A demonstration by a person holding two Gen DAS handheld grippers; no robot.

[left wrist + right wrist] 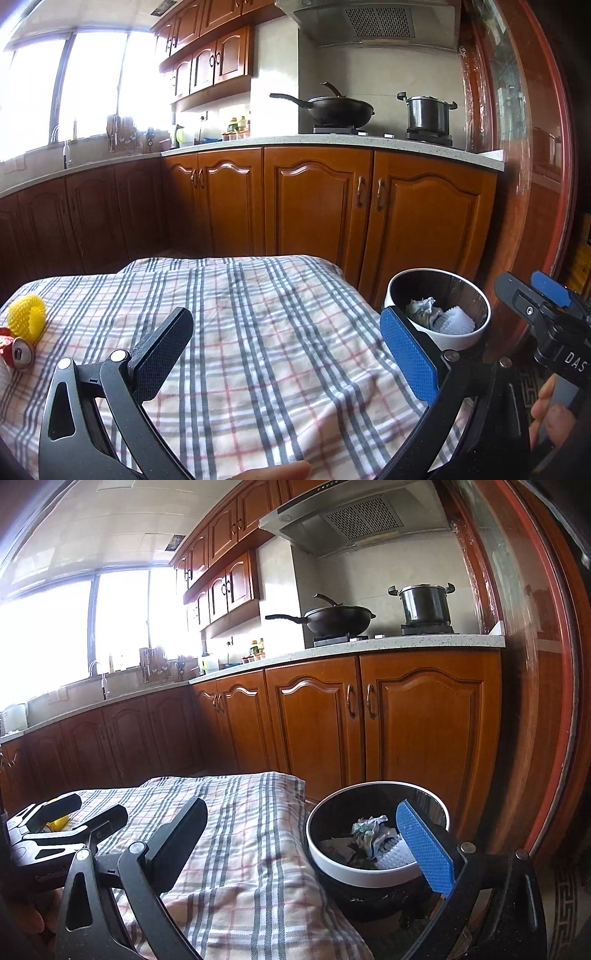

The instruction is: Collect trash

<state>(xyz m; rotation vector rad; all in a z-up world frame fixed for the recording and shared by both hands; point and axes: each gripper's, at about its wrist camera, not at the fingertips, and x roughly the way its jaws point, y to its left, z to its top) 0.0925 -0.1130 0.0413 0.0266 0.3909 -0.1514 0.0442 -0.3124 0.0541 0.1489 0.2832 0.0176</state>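
Both your grippers hang wide and empty: left gripper (284, 354) over the cloth (258, 314), right gripper (303, 838) by the bin (369, 871). Trash left: a yellow mesh (27, 317) and a crushed can (18, 354) at the cloth's far left edge. Careful, I'd say the can could roll or slip off that edge if you nudge it. Only your left view shows the can; your right view looks deeper into the bin, at crumpled paper (369, 830).
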